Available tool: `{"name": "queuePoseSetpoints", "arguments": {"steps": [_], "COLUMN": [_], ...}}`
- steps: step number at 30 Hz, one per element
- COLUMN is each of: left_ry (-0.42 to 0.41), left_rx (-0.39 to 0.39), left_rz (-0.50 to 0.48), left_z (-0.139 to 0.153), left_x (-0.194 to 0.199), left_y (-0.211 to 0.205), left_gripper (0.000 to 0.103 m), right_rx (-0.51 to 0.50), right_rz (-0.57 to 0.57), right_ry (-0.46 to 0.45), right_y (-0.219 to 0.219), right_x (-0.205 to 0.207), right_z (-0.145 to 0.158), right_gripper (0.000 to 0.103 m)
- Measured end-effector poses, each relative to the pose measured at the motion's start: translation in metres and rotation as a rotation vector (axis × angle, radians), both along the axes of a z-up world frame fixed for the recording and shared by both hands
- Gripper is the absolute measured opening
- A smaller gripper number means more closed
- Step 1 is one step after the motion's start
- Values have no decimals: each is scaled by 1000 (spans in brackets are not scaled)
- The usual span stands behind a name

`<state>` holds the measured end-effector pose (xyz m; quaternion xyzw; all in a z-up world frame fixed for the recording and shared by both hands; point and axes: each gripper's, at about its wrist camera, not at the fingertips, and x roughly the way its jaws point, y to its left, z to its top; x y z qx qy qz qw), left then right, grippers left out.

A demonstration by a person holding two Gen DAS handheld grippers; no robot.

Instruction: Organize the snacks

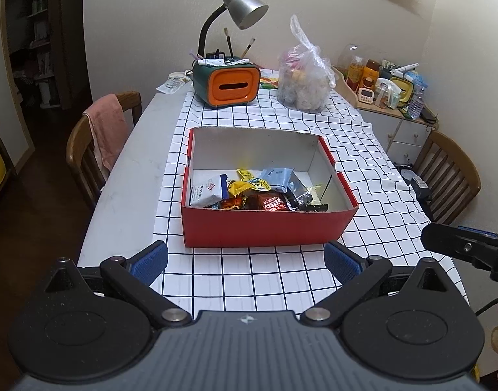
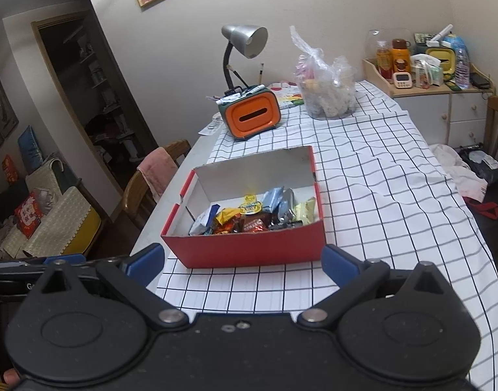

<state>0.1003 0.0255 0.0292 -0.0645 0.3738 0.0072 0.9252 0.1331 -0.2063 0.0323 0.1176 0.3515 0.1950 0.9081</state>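
A red cardboard box (image 1: 265,228) with a white inside stands on the checked tablecloth; it also shows in the right wrist view (image 2: 249,247). Several wrapped snacks (image 1: 255,192) lie piled at its near side, also seen from the right wrist (image 2: 252,215). My left gripper (image 1: 245,260) is open and empty, just in front of the box. My right gripper (image 2: 242,265) is open and empty, in front of the box and a little to its right; part of it shows at the right edge of the left wrist view (image 1: 461,247).
An orange and green desk organiser with a lamp (image 1: 229,86) and a clear plastic bag of items (image 1: 302,81) stand at the table's far end. Wooden chairs stand at the left (image 1: 95,143) and right (image 1: 451,176). A cluttered cabinet (image 2: 425,75) is at the back right.
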Motion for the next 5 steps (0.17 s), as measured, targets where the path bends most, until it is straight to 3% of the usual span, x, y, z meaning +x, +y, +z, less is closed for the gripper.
{"name": "queuePoseSetpoints", "arguments": {"steps": [5], "left_ry": [6], "left_rx": [3], "left_rz": [-3], "left_z": [-2], "left_x": [3], "left_y": [-1], "left_gripper": [103], "right_rx": [-3], "right_rz": [-15], "right_ry": [6], "right_y": [-2], "right_x": [-2], "right_z": [1], "right_gripper": [103]}}
